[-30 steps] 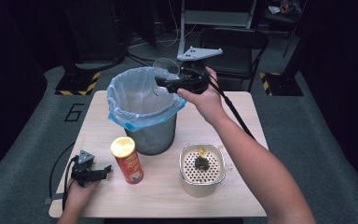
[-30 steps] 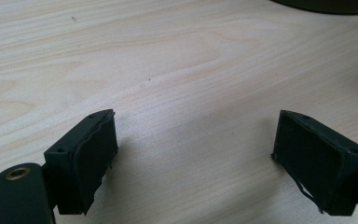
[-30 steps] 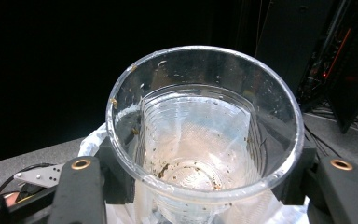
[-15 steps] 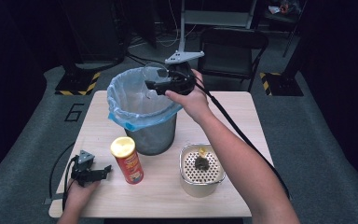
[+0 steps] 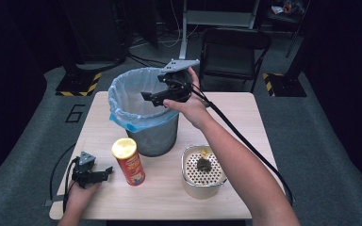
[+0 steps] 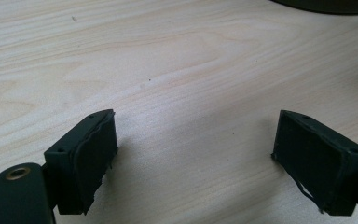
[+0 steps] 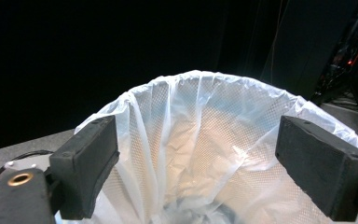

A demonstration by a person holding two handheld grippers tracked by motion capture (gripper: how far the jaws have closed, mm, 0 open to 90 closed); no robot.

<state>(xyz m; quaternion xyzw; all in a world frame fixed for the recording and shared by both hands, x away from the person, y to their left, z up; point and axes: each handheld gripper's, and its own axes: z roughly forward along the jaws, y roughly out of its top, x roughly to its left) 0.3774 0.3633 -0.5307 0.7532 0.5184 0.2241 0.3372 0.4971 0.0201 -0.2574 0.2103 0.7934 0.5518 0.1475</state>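
Note:
A metal mesh bin [image 5: 152, 136] lined with a pale blue bag [image 5: 127, 101] stands at the middle of the wooden table [image 5: 245, 117]. My right gripper [image 5: 152, 98] hangs open over the bin's right rim, pointing left into it. In the right gripper view its jaws stand wide apart, nothing between them, above the bag [image 7: 205, 140]. My left gripper [image 5: 104, 172] rests open on the table at the front left, its jaws framing bare wood [image 6: 182, 93].
A red snack can with a yellow lid [image 5: 128, 162] stands upright just right of the left gripper. A perforated metal tub [image 5: 203, 186] at the front right holds a small dark lump. A black chair [image 5: 235, 47] stands behind the table.
My right gripper has moved left and down from beyond the bin's far right rim to over its mouth. A clear item seen at its jaws a second ago is gone. The left gripper stayed put.

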